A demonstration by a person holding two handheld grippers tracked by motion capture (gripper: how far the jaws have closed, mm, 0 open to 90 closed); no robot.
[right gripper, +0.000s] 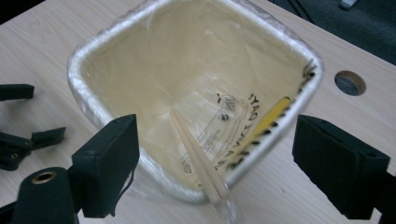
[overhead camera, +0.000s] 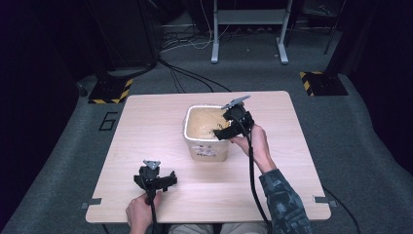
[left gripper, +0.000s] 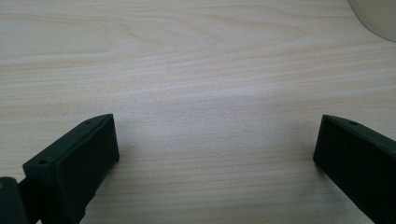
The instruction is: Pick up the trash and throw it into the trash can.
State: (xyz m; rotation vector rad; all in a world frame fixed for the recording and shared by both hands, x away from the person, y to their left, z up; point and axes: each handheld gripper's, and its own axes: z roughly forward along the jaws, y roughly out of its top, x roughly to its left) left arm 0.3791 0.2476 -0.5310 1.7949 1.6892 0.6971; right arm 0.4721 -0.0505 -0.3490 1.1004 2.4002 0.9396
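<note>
A square white bin (overhead camera: 206,131) lined with clear plastic is sitting near the middle of the wooden table (overhead camera: 146,126), and a pair of wooden chopsticks (right gripper: 198,156) in a clear sleeve is leaning inside it, the lower end poking over the rim at about 6 o'clock in the right gripper view. The right gripper (overhead camera: 225,127) is hovering over the bin's edge at 3 o'clock in the high view, its jaws spread wide with nothing between them. This looks like the moment of dropping the chopsticks in, or of reaching for them; I cannot tell which. Either way, the next move is calling for care at the thin liner and the rim.

The left gripper (overhead camera: 156,183) is resting at 7 o'clock from the bin, jaws apart over bare wood.
</note>
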